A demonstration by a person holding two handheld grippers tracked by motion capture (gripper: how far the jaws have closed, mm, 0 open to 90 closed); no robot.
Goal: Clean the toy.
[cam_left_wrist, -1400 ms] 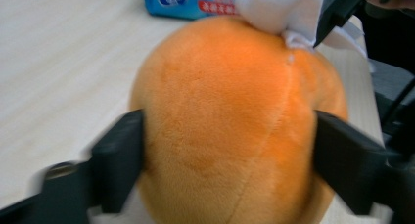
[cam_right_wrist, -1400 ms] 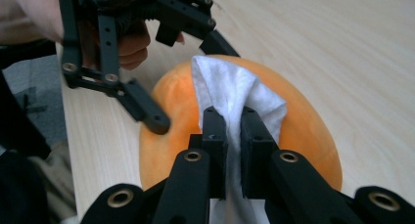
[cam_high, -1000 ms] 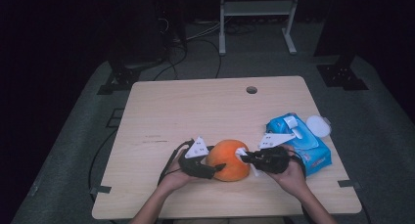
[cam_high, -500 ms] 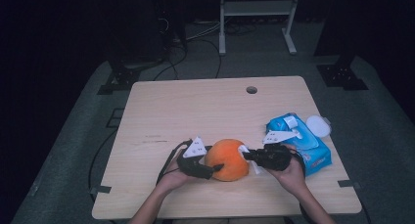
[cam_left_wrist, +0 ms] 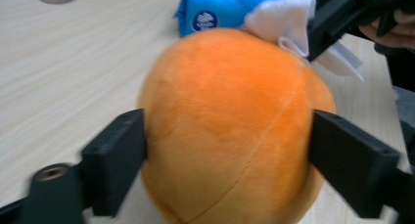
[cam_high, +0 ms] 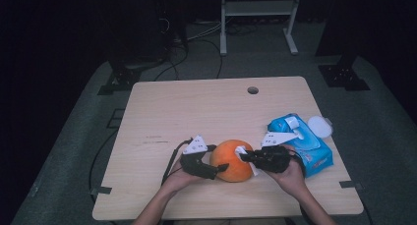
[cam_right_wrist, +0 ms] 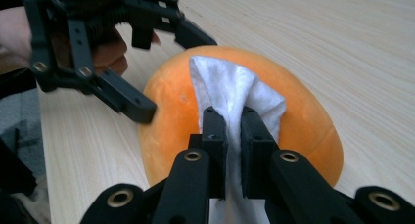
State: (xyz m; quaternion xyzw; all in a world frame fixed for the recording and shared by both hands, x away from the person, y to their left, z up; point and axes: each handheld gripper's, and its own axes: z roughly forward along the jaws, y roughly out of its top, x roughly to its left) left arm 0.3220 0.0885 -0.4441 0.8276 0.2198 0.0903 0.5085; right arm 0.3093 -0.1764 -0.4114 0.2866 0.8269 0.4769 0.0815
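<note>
The left tongs (cam_high: 220, 168) straddled the orange plush ball (cam_high: 233, 159), one jaw on each flank of it. In the left gripper view both black jaws lay against the plush at its widest part; they had just been opening, with the ball between them, and the fabric showed no dent under either pad. The ball rested on the bench (cam_high: 206, 112), directly between the two tongs.

The right tongs (cam_high: 242, 156) stood narrow, clamped on a white wipe (cam_right_wrist: 234, 94). In the right gripper view the wipe rose out of the gap between the two jaws and lay draped over the top of the ball, touching the plush. The left tongs appeared beyond the ball in that view, with the person's hand behind them.

A blue wipes packet (cam_high: 301, 142) lay on the bench just behind and outside the right tongs, touching the right hand (cam_high: 291, 173). Its round white lid (cam_high: 319, 125) stood flipped open at the far end. A small round hole (cam_high: 253, 90) sat in the bench well beyond both tongs.
</note>
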